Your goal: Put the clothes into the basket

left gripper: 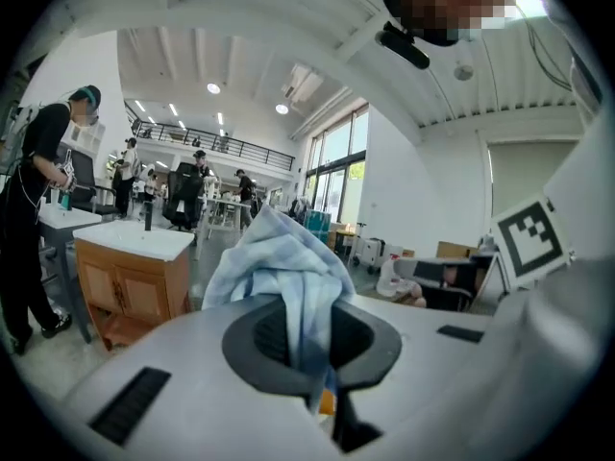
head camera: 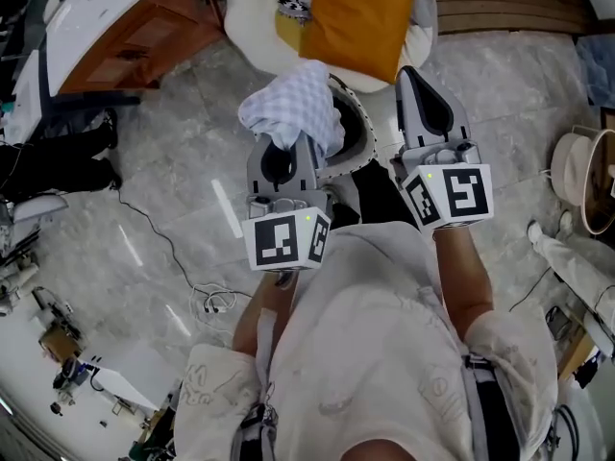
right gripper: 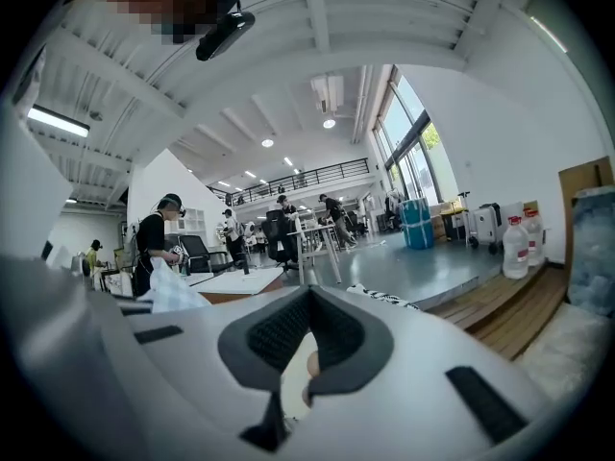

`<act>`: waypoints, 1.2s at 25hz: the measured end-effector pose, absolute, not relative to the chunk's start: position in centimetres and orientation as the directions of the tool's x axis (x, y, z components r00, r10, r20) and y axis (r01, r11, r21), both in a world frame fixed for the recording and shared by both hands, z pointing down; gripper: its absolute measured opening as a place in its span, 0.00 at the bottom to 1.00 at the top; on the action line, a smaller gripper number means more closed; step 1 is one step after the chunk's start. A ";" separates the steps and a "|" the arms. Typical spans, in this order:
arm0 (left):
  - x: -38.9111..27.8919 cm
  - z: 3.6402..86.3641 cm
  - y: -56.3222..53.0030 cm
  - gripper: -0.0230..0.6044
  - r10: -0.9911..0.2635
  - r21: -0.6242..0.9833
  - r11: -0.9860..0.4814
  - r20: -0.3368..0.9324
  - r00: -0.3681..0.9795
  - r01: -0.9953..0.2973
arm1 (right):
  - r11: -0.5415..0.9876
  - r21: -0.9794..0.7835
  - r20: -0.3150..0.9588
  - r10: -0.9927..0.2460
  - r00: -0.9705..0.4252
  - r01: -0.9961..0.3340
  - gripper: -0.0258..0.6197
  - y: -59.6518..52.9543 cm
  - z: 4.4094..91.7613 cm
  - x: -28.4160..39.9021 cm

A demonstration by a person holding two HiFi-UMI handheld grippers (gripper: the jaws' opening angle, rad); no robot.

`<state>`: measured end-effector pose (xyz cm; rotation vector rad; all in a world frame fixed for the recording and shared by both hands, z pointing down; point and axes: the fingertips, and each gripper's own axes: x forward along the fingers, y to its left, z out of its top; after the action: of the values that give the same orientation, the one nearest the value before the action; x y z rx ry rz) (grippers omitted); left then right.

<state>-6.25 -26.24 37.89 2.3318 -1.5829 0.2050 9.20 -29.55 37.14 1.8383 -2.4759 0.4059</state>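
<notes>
L claw (left gripper: 306, 344) clamped tight on checked cloth (head camera: 293, 109), which bunches up at its 12 o'clock, over round basket (head camera: 363, 134). R claw (right gripper: 303, 320) jaws together, empty, at cloth's 3 o'clock; orange cloth (head camera: 360, 12) at 1 o'clock

this is a big open lab or workshop hall. there is a high white ceiling (right gripper: 317, 27) with strip lights, a railed balcony (left gripper: 192, 142) at middle left of the left gripper view, and tall windows (left gripper: 332, 166). people (left gripper: 38, 209) work at desks near a wooden cabinet (left gripper: 130, 281), and loose cables (head camera: 207, 301) lie on the grey stone floor (head camera: 173, 181).
</notes>
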 end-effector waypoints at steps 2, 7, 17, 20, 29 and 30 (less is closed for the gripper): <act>-5.2 40.9 -25.7 0.06 -0.857 0.181 -0.346 0.338 0.389 -0.921 | 0.260 -0.191 0.193 -0.936 -0.296 -0.946 0.02 -29.7 38.0 10.0; -2.8 49.3 -24.6 0.06 -0.784 0.225 -0.344 0.466 0.411 -0.912 | 0.241 -0.198 0.229 -0.931 -0.284 -0.950 0.02 -29.9 40.1 11.7; -0.9 69.2 -20.4 0.06 -0.518 0.237 -0.307 0.770 0.371 -0.922 | 0.235 -0.204 0.317 -0.903 -0.291 -0.950 0.02 -29.4 44.6 13.0; -0.7 73.0 -19.3 0.06 -0.439 0.251 -0.284 0.824 0.358 -0.926 | 0.237 -0.202 0.344 -0.891 -0.296 -0.950 0.02 -29.3 45.9 13.3; 0.5 80.0 -17.0 0.06 -0.233 0.262 -0.284 0.914 0.332 -0.922 | 0.243 -0.203 0.390 -0.868 -0.306 -0.949 0.02 -29.1 48.1 13.5; 0.8 80.5 -16.5 0.06 -0.190 0.279 -0.291 0.921 0.341 -0.915 | 0.243 -0.203 0.391 -0.868 -0.306 -0.948 0.02 -29.2 48.2 13.4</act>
<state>0.80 -16.54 80.48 1.7138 -0.9934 1.0215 13.42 -29.18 48.21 1.7171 -2.3131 0.6020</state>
